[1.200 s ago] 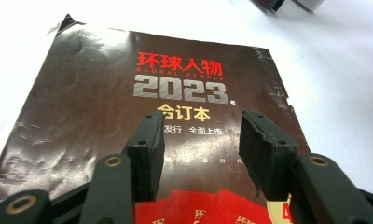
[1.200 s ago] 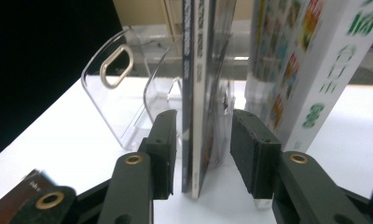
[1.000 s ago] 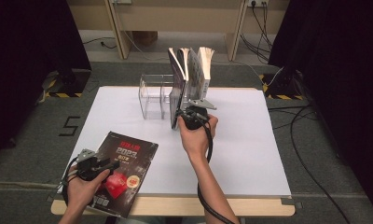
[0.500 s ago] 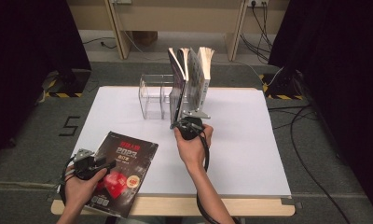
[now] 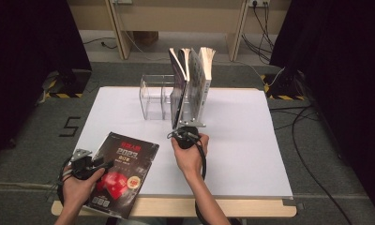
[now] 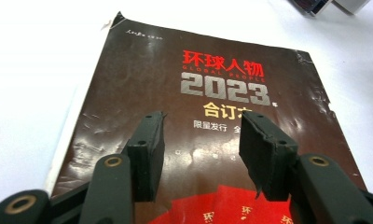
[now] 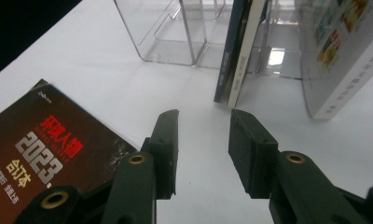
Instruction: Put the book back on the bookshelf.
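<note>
A dark brown magazine with red and silver print lies flat at the table's front left, also large in the left gripper view and at the left of the right gripper view. My left gripper hovers over its lower part, jaws open with nothing between them. My right gripper is open and empty, low over the white table in front of a clear acrylic rack. Several books stand upright in the rack's right side; a dark-spined one is nearest.
The rack's left compartments hold nothing. The white table has bare surface to the right of my right hand. A cable trails from the right gripper along the forearm. Dark curtains and floor cables surround the table.
My right gripper has drawn back from the standing books toward the person and sunk lower over the table. The left gripper and magazine have stayed put.
</note>
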A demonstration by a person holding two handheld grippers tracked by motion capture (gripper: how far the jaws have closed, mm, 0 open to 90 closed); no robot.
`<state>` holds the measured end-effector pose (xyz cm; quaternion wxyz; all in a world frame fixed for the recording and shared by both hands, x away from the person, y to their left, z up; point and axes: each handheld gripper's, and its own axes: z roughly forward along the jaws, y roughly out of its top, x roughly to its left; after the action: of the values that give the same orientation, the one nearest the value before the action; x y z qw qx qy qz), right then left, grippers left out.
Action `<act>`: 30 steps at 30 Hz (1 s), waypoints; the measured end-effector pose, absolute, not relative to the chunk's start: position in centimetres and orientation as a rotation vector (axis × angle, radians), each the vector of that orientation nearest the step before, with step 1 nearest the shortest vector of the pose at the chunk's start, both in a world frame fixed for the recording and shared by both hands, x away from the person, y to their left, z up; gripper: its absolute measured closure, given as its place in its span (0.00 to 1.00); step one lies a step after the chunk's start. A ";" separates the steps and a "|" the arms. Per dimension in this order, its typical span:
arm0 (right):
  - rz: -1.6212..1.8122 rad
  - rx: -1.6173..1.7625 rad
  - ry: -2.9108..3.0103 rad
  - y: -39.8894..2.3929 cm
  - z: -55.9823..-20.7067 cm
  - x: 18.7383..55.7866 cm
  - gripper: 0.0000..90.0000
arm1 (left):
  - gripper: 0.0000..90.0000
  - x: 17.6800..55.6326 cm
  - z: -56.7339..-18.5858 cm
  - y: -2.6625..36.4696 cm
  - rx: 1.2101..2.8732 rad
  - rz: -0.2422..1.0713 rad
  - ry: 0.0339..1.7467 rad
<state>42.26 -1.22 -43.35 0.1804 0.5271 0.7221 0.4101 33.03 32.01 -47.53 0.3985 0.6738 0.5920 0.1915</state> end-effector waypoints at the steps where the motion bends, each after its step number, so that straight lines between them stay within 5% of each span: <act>1: 1.161 1.493 2.048 -1.1 -43.5 42.2 0.71 | 0.55 33.1 -47.5 32.1 1.706 0.486 1.502; 9: 1.151 1.502 2.118 -0.2 -44.6 42.3 0.72 | 0.56 33.6 -47.1 33.3 1.696 0.510 1.540; 23: 1.094 1.548 2.145 -1.5 -45.8 42.4 0.76 | 0.89 34.5 -47.1 38.4 1.754 0.641 1.691; 30: 1.084 1.558 2.146 -1.7 -45.8 42.0 0.75 | 0.99 34.4 -48.2 38.3 1.859 0.584 1.680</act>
<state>42.04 -1.68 -45.82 0.1380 0.5388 0.7418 0.3748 34.38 38.33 -48.24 0.2806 0.6937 0.6266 0.2177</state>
